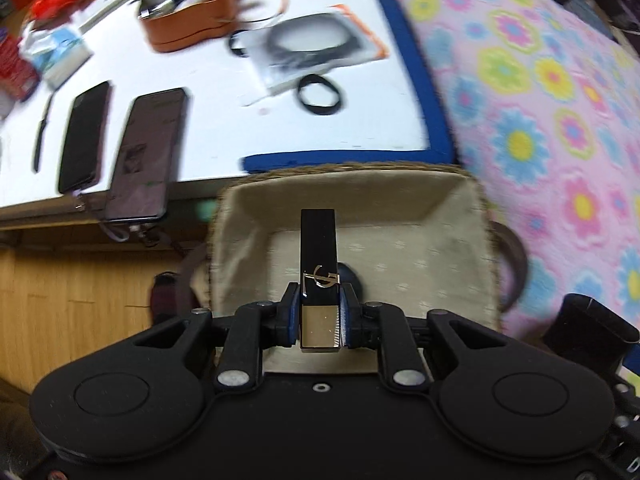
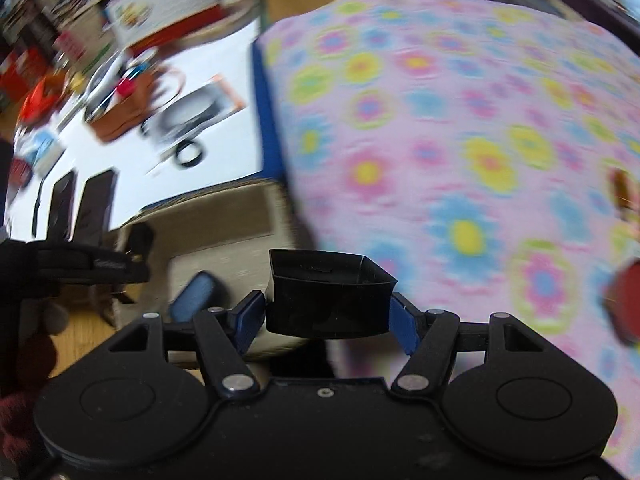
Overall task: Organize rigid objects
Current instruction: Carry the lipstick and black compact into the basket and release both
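Left wrist view: at lower centre, the left hand-held gripper point(image 1: 320, 314) clamps a black lipstick case point(image 1: 319, 268) above the lined wicker basket point(image 1: 476, 216).

Right wrist view: at centre, the right hand-held gripper point(image 2: 326, 314) grips a black open box point(image 2: 328, 300); the floral blanket point(image 2: 460, 140) fills the right.

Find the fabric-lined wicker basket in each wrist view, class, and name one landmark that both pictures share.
Left wrist view: the basket fills the lower centre, behind the left gripper holding a black lipstick case.
Right wrist view: the basket shows at lower left, left of the right gripper holding a black box.
Shared landmark: the floral blanket, right of the basket.
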### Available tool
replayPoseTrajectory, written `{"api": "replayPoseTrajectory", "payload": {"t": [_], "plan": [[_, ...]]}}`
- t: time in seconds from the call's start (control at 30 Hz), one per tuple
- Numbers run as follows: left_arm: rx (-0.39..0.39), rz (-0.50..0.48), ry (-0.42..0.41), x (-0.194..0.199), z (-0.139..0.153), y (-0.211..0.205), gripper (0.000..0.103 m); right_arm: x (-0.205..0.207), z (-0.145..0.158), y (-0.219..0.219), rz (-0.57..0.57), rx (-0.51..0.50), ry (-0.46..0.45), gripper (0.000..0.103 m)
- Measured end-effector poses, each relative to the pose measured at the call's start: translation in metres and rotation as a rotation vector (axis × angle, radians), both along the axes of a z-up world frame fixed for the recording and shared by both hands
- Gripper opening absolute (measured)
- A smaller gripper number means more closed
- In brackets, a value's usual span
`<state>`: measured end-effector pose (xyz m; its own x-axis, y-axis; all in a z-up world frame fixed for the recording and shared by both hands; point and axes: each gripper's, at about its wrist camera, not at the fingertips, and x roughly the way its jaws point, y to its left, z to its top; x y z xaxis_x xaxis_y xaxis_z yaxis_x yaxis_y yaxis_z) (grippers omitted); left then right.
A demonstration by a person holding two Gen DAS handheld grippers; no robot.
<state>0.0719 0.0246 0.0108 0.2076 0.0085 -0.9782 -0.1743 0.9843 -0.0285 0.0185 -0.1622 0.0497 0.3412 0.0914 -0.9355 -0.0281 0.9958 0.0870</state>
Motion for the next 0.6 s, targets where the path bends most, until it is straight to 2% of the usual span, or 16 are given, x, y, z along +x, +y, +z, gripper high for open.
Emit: {"api": "replayPoseTrajectory", "payload": {"t": [0.07, 0.2, 0.53, 0.6], "plan": [[0.021, 0.010, 0.013, 0.000, -0.006, 0.006, 0.016, 0.008, -0.009, 0.014, 0.014, 0.002, 0.021, 0.066], [-0.010, 0.026, 0.030, 0.002, -0.013, 0.018, 0.016, 0.018, -0.023, 0.036, 0.031, -0.016, 0.054, 0.066], [-0.010, 0.044, 0.037, 0.004, -0.016, 0.025, 0.018, 0.037, -0.046, 0.055, 0.049, -0.053, 0.092, 0.066], [-0.003, 0.049, 0.040, 0.005, -0.017, 0.026, 0.022, 0.040, -0.050, 0.059, 0.055, -0.058, 0.098, 0.067]]}}
